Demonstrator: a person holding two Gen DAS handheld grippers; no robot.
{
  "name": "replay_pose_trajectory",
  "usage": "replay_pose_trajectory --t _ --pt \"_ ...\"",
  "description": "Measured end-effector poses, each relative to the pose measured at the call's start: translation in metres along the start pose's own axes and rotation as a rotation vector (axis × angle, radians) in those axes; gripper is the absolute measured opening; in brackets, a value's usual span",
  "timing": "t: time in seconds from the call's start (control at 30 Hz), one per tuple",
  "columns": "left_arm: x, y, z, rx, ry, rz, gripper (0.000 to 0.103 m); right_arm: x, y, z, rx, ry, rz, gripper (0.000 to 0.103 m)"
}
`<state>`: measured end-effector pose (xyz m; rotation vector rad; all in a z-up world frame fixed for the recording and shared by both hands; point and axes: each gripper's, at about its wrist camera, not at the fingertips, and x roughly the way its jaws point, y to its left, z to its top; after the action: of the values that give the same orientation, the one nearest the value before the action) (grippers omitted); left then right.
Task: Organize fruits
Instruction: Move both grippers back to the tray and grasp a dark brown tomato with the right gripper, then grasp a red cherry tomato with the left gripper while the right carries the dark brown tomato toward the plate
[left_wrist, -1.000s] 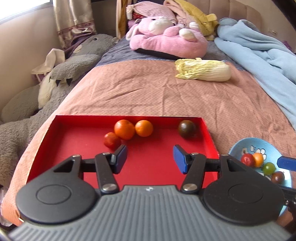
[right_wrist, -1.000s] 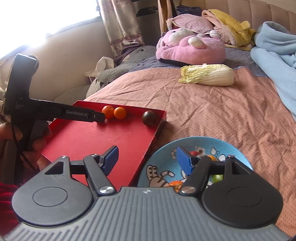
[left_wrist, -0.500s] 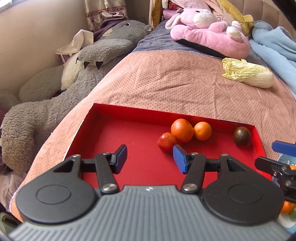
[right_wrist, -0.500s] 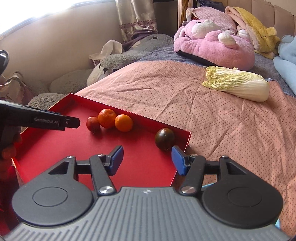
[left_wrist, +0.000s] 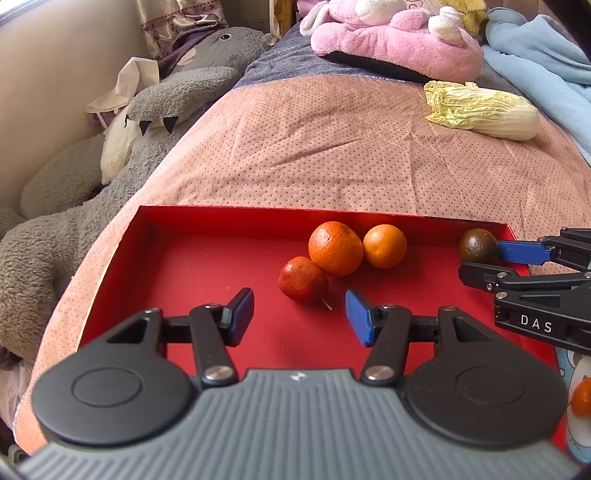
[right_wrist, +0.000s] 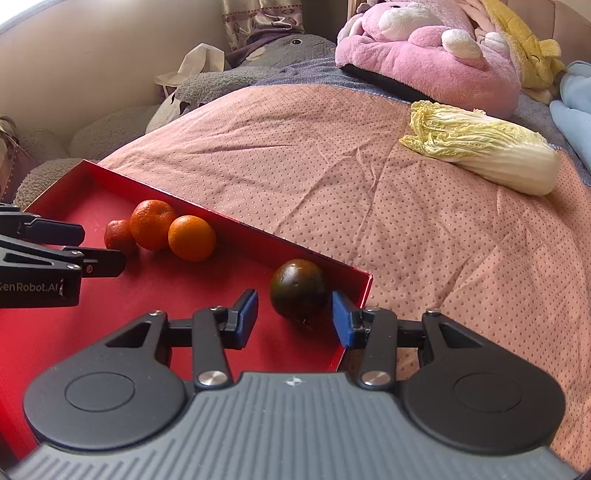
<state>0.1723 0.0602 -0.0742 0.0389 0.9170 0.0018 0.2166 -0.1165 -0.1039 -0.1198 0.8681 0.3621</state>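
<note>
A red tray (left_wrist: 207, 266) lies on the bed and holds a small red fruit (left_wrist: 303, 280), two oranges (left_wrist: 335, 248) (left_wrist: 385, 246) and a dark round fruit (left_wrist: 477, 245) in its far right corner. My left gripper (left_wrist: 299, 316) is open, just in front of the red fruit. My right gripper (right_wrist: 294, 318) is open, with the dark fruit (right_wrist: 297, 288) between its fingertips, not clamped. It also shows in the left wrist view (left_wrist: 495, 262), at the right.
A blue patterned bowl (left_wrist: 578, 398) with an orange fruit sits right of the tray. A napa cabbage (right_wrist: 480, 152) lies further back on the pink bedspread (right_wrist: 332, 162). Plush toys (left_wrist: 147, 122) and a blue blanket (left_wrist: 543, 62) line the bed's edges.
My right gripper moved from over the bowl to the tray's far right corner and now straddles the dark fruit. My left gripper shifted so the red fruit sits between its fingertips' line.
</note>
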Motion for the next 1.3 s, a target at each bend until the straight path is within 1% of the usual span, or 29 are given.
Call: replay_pose_trajectory --t 0.03,0.07,0.23,0.4,0.53,0.63,0.67,0.73,0.77,1.0,1.1,1.3 --pt "0.002 0.000 0.001 -0.001 0.003 0.005 0.058 0.002 0.000 0.001 -0.007 0.001 -0.003 0.043" --pt "0.004 0.000 0.001 -0.004 0.009 0.011 0.058 0.004 0.000 0.002 -0.013 0.003 -0.007 0.042" --pt "0.014 0.001 0.004 -0.016 0.028 0.030 0.057 -0.004 -0.002 -0.002 0.005 -0.005 0.028 0.041" --pt "0.020 -0.001 0.006 -0.014 0.040 0.039 0.057 -0.035 0.003 -0.017 0.018 -0.043 0.097 0.041" --pt "0.025 -0.002 0.008 -0.008 0.044 0.047 0.056 -0.063 0.007 -0.033 0.026 -0.064 0.136 0.041" --pt "0.027 -0.003 0.009 -0.006 0.038 0.049 0.057 -0.084 0.009 -0.048 0.058 -0.080 0.161 0.041" --pt "0.027 -0.004 0.009 -0.004 0.036 0.049 0.056 -0.092 0.010 -0.054 0.069 -0.083 0.169 0.041" --pt "0.026 -0.005 0.009 -0.002 0.034 0.033 0.047 -0.104 0.012 -0.064 0.085 -0.081 0.178 0.041" --pt "0.025 -0.006 0.009 0.004 0.032 0.020 0.039 -0.107 0.012 -0.068 0.090 -0.076 0.182 0.041" --pt "0.020 -0.008 0.007 0.000 0.025 0.021 0.037 -0.126 0.016 -0.095 0.108 -0.046 0.178 0.041" --pt "0.015 -0.007 0.003 -0.006 0.021 0.021 0.037 -0.134 0.017 -0.098 0.109 -0.049 0.175 0.041" --pt "0.007 -0.007 -0.007 -0.009 0.019 0.060 0.037 -0.146 0.022 -0.097 0.101 -0.064 0.179 0.041"
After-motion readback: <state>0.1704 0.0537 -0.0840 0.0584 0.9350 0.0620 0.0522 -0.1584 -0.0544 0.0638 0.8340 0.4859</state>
